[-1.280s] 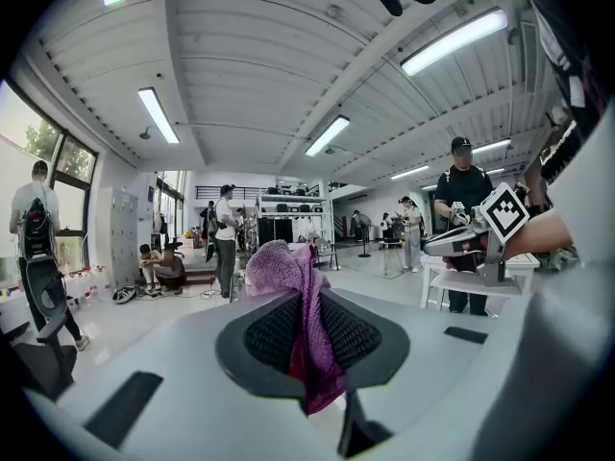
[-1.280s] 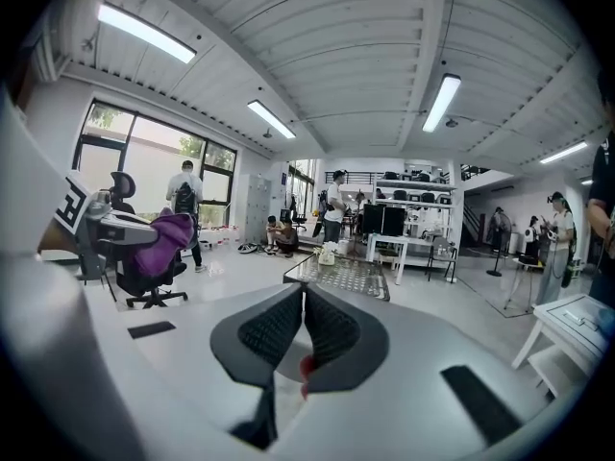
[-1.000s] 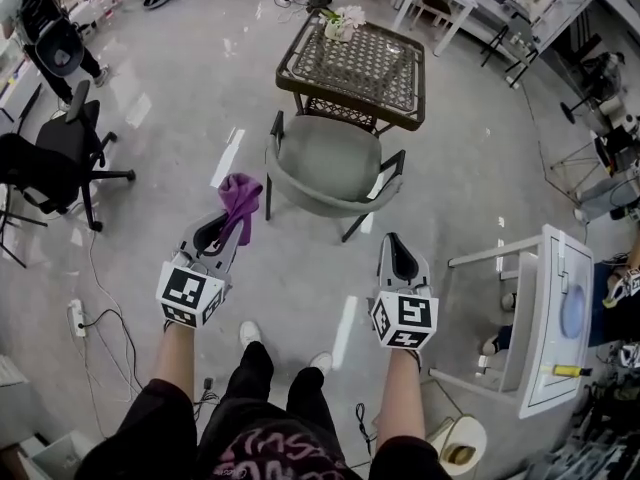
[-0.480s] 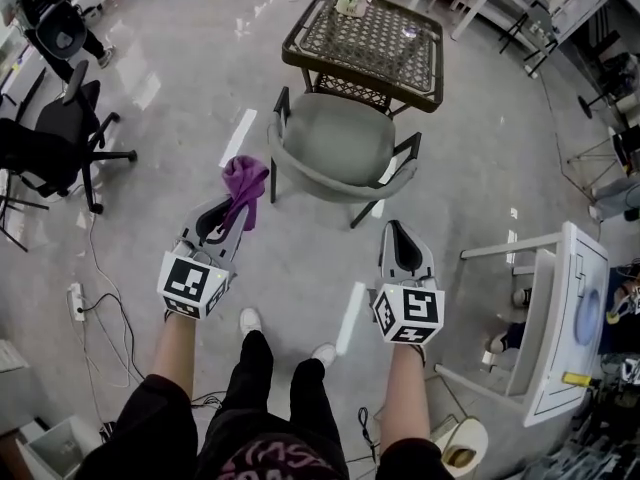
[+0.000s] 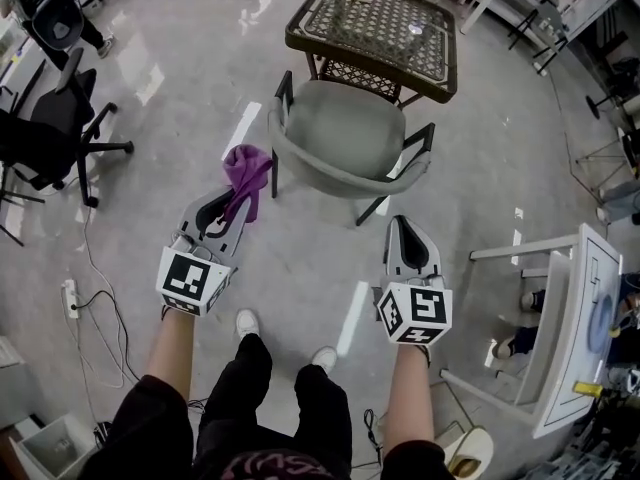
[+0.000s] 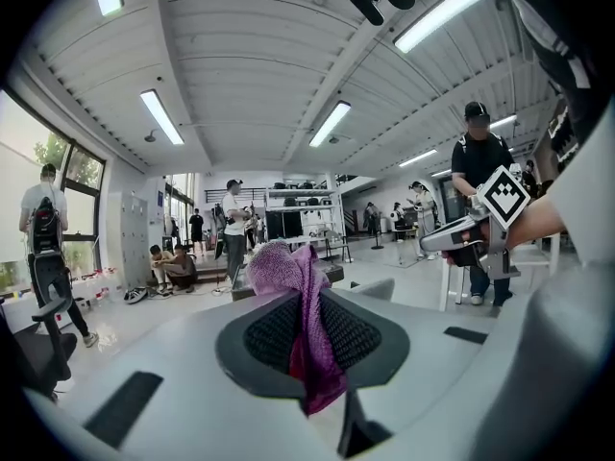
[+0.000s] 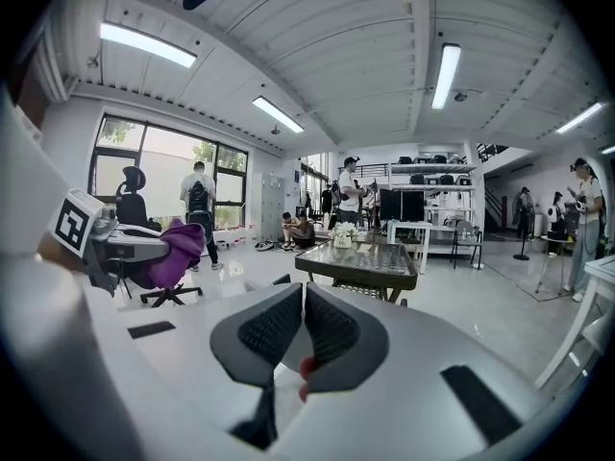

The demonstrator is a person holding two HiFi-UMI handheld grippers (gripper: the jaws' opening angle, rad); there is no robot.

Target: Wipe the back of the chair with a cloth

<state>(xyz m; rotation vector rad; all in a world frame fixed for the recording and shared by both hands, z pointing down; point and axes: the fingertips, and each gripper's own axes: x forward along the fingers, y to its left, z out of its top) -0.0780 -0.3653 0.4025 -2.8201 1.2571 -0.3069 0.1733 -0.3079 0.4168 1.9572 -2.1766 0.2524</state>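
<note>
A grey armchair (image 5: 345,140) with dark legs stands ahead of me, its curved back (image 5: 335,176) turned toward me. My left gripper (image 5: 232,196) is shut on a purple cloth (image 5: 246,171), which bunches above the jaw tips just left of the chair's back. In the left gripper view the purple cloth (image 6: 293,310) hangs pinched between the two pads. My right gripper (image 5: 404,225) is shut with nothing in it and hovers above the floor a little short of the chair's right rear leg. The right gripper view shows the left gripper and its cloth (image 7: 171,250) off to the left.
A wicker table with a glass top (image 5: 374,30) stands behind the chair, with flowers on its far edge. A black office chair (image 5: 50,133) is at the left. A white table (image 5: 563,326) stands at the right. A power strip and cables (image 5: 72,301) lie on the floor at left. Several people stand further back.
I have stepped closer to the armchair, so chair and table sit lower in the head view. Both grippers keep their pose, the left still holding the cloth.
</note>
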